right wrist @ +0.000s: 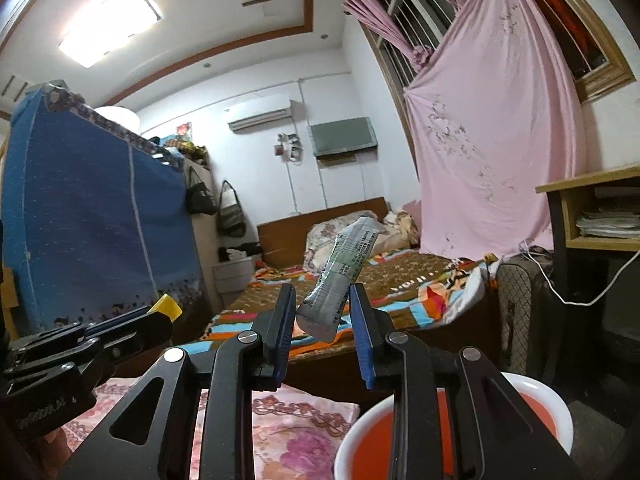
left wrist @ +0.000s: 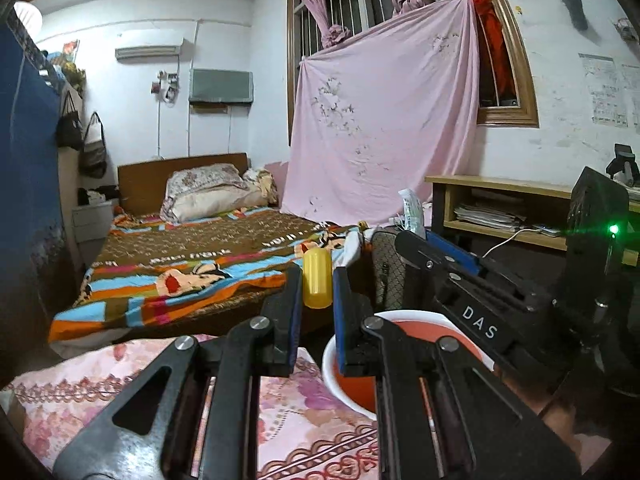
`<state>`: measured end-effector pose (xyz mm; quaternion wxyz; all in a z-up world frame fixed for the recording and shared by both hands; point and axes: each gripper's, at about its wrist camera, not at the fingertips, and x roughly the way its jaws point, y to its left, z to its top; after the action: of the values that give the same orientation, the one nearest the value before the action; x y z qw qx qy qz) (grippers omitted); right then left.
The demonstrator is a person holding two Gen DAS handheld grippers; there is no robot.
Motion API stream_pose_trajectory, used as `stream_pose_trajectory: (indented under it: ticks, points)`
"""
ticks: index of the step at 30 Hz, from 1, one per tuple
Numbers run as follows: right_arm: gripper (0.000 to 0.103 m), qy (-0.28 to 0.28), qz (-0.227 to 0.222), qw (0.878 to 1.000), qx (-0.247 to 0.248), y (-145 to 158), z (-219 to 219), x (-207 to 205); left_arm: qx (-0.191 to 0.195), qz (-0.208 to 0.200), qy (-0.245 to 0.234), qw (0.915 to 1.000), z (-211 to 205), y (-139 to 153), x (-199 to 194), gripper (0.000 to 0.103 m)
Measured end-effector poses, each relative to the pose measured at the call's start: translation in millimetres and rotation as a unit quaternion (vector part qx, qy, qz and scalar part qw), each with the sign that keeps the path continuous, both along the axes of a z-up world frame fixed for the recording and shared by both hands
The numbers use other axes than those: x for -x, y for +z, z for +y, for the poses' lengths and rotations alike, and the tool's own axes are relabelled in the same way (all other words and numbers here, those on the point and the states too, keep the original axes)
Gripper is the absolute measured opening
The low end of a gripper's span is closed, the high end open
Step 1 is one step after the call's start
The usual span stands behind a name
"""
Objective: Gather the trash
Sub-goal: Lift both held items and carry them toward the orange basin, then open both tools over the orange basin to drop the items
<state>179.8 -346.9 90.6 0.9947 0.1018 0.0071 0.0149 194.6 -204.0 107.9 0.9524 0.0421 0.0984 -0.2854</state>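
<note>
The left gripper has its jaws closed on a small yellow plastic bottle, which stands upright between the blue pads and rises above the fingertips. The right gripper holds a crumpled white-and-green sachet: the packet sits between the jaws with its lower corner against the right pad, a small gap on the left side, and its upper end tilts toward 1 o'clock. In the right wrist view a red basin with a white rim lies at 5 o'clock, directly under the right gripper; in the left wrist view the same basin sits at 5 o'clock just beyond the left jaws. A pink floral cloth covers the surface beside the basin at 7 o'clock. Beyond both grippers stands a bed with a striped cartoon blanket, and a pink sheet hangs over the window at 1 o'clock.
</note>
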Motion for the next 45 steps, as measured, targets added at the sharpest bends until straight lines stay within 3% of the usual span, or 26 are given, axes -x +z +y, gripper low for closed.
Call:
stream_pose_trajectory:
  ticks: [16,28,34,45]
  points:
    - [0.027,-0.049,0.057,0.996,-0.040,-10.2,-27.3,-10.5,-0.008,0.085,-0.026,0.9960,-32.9,-26.1,-33.5,0.000]
    - [0.027,-0.071,0.104,0.990,-0.070,-20.8,-44.6,-17.3,-0.024,0.162,-0.068,0.9841,-59.6,-46.0,-47.6,0.000]
    - [0.036,-0.080,0.123,0.986,-0.078,-26.5,-49.4,-20.2,-0.022,0.185,-0.077,0.9794,-65.3,-51.0,-50.3,0.000]
    - [0.041,-0.082,0.126,0.985,-0.081,-27.8,-52.7,-20.1,-0.013,0.209,-0.077,0.9749,-63.9,-54.5,-55.6,0.005]
